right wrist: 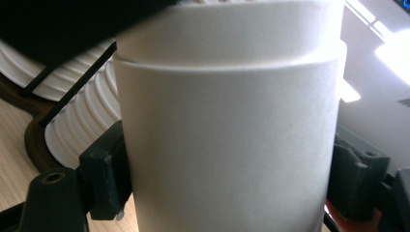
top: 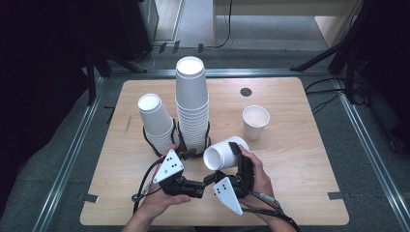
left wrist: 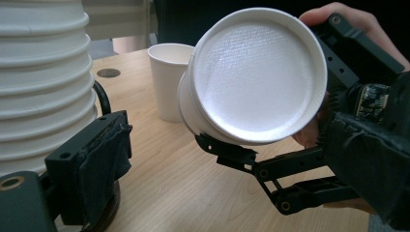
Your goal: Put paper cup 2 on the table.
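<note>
Nearest: left gripper (top: 186,155), jaws apart with nothing between them, beside the base of the stacks. Right gripper (top: 237,157), jaws clamped on the sides of a white paper cup (top: 223,154) held off the wooden table (top: 290,164), tipped on its side, its base turned toward the left gripper. Behind: tall stack of upturned cups (top: 192,104); shorter leaning stack (top: 157,121) to its left. Farther right: single upright cup (top: 255,121). Beyond: small dark disc (top: 246,92) on the tabletop.
</note>
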Available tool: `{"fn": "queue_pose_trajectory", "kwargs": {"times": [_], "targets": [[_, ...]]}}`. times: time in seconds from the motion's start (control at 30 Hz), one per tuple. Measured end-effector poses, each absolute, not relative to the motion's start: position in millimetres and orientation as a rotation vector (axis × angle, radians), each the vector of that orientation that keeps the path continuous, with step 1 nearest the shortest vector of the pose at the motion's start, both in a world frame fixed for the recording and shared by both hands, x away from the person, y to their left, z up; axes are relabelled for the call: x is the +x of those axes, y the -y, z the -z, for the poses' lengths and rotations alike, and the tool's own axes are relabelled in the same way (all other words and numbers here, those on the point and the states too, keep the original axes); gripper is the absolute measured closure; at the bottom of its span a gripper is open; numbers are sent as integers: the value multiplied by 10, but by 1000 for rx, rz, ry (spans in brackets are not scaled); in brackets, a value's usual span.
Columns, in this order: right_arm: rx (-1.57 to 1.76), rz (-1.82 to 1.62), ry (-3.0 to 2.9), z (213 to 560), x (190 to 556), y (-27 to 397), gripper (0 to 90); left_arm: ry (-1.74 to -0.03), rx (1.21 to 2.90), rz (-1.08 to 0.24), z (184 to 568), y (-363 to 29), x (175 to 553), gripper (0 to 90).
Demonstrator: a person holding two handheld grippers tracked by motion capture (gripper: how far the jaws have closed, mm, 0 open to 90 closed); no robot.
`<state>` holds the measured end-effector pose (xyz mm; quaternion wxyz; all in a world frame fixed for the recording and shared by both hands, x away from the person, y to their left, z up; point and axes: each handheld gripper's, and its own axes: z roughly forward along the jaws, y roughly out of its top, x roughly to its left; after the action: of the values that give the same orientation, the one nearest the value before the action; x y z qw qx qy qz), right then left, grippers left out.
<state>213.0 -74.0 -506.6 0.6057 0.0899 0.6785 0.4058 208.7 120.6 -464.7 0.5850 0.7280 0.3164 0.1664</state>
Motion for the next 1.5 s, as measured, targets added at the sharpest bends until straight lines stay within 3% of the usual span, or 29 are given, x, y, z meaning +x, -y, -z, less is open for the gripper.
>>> {"fn": "queue_pose_trajectory", "kwargs": {"times": [0.47,0.97,1.5], "targets": [[87,-942,-1559,5117,2040,658,183,-732,1728,-346,4681,-1147,2098,63],[24,-928,-1556,5157,2012,638,181,-713,1738,-338,4671,-1145,2087,211],[14,-905,-1559,5184,2009,639,159,-697,1753,-299,4683,-1189,2121,262]]}}
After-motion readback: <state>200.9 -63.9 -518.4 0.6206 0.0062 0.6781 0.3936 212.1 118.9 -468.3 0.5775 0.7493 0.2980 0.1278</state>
